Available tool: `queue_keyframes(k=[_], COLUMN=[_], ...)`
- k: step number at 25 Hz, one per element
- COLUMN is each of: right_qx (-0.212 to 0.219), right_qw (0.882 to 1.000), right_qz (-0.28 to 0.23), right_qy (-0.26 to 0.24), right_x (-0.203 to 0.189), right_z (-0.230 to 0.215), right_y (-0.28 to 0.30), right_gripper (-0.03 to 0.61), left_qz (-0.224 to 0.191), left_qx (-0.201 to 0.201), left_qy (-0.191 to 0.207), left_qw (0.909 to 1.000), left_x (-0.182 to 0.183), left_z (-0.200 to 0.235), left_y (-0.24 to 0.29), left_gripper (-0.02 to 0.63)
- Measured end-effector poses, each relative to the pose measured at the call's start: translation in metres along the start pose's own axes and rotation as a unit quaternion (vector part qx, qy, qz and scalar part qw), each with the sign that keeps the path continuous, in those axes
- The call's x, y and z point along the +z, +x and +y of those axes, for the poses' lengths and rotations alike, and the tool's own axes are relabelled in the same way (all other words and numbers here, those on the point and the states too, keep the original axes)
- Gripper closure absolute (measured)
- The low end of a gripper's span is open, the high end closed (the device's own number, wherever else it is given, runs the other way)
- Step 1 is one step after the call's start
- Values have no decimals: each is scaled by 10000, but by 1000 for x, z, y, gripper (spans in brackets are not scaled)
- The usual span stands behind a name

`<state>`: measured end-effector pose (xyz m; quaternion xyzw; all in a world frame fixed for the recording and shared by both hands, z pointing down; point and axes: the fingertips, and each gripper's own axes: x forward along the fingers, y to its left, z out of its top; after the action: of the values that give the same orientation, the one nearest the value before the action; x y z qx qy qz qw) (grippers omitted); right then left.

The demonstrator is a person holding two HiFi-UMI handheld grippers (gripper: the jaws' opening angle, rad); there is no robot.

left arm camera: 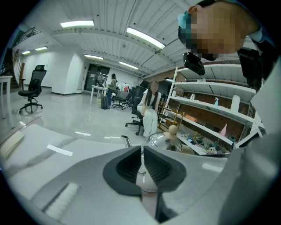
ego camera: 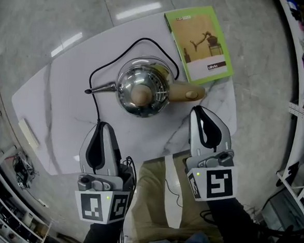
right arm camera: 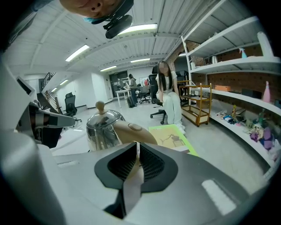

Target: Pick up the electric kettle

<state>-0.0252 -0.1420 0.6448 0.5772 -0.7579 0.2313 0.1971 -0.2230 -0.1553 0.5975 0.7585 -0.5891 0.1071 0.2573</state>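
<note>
The kettle [ego camera: 142,93] stands mid-frame on the counter [ego camera: 49,111]. Left gripper [ego camera: 102,125] and right gripper [ego camera: 198,111] are below it, both with jaws pressed together and holding nothing.

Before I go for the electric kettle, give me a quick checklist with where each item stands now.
1. Right gripper open for the grab: not ok, jaws together, empty.
2. Left gripper free: ok, jaws together on nothing.
3. Wooden handle reachable: ok, uncovered, pointing toward the right gripper.
4. Cord clear: cannot tell; it loops behind the kettle and runs toward the left gripper.
5. Book out of the way: ok, lying apart from the kettle.
</note>
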Motion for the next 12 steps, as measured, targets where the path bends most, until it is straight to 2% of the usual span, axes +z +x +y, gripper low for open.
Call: queue_keyframes(k=[3, 9, 12], right_qx=[-36, -158, -256], right_qw=[10000, 9997, 9995], right_qz=[54, 34, 52], right_qy=[37, 167, 191], right_x=[-7, -13, -15], right_z=[-4, -10, -13], right_y=[5, 13, 17], right_gripper=[501, 320, 288], left_qz=[-27, -38, -50], left_qx=[88, 224, 274], left_qy=[-97, -225, -273], left_qw=[9999, 9995, 9992], left_x=[-5, -10, -11], left_z=[8, 23, 29], left_y=[5, 13, 18], left_gripper=[570, 460, 439])
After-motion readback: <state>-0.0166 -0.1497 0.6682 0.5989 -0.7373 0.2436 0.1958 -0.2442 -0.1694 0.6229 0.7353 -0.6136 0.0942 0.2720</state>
